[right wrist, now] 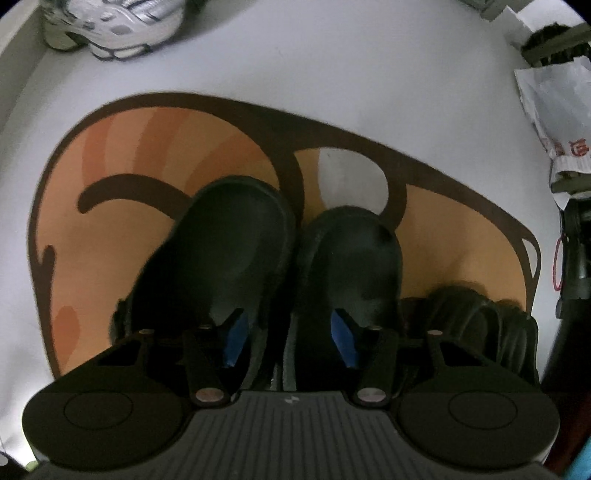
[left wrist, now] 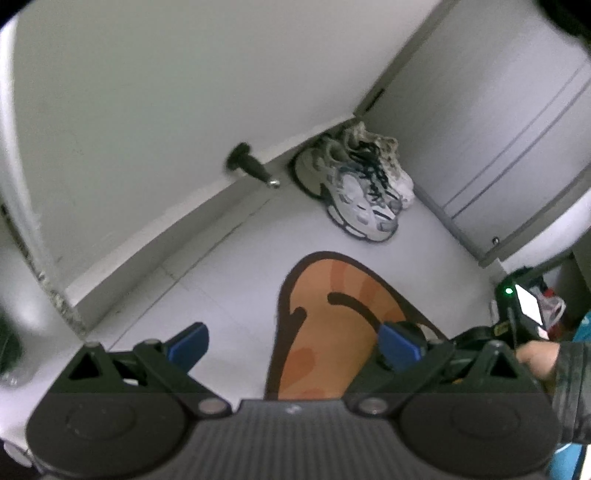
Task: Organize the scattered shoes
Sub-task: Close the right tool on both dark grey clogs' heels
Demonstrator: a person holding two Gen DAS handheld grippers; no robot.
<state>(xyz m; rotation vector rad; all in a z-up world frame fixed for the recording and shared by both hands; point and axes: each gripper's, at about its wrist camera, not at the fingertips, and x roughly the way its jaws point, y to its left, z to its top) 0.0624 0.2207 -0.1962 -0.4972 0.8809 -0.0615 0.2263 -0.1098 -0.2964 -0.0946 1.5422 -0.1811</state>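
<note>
Two black clogs stand side by side on the orange mat (right wrist: 110,155): the left clog (right wrist: 218,251) and the right clog (right wrist: 354,258). My right gripper (right wrist: 290,334) hovers over their adjoining inner edges, jaws apart, one blue pad over each clog; whether the pads touch them is unclear. A pair of white and grey sneakers (left wrist: 358,184) sits in the corner by the wall; one shows in the right wrist view (right wrist: 114,22). My left gripper (left wrist: 293,343) is open and empty above the floor and the mat's edge (left wrist: 332,306).
A black door stopper (left wrist: 251,166) sticks out from the wall near the sneakers. A grey cabinet (left wrist: 498,129) stands at right. A dark furry item (right wrist: 469,325) lies right of the clogs. A white paper bag (right wrist: 557,110) and clutter lie at far right.
</note>
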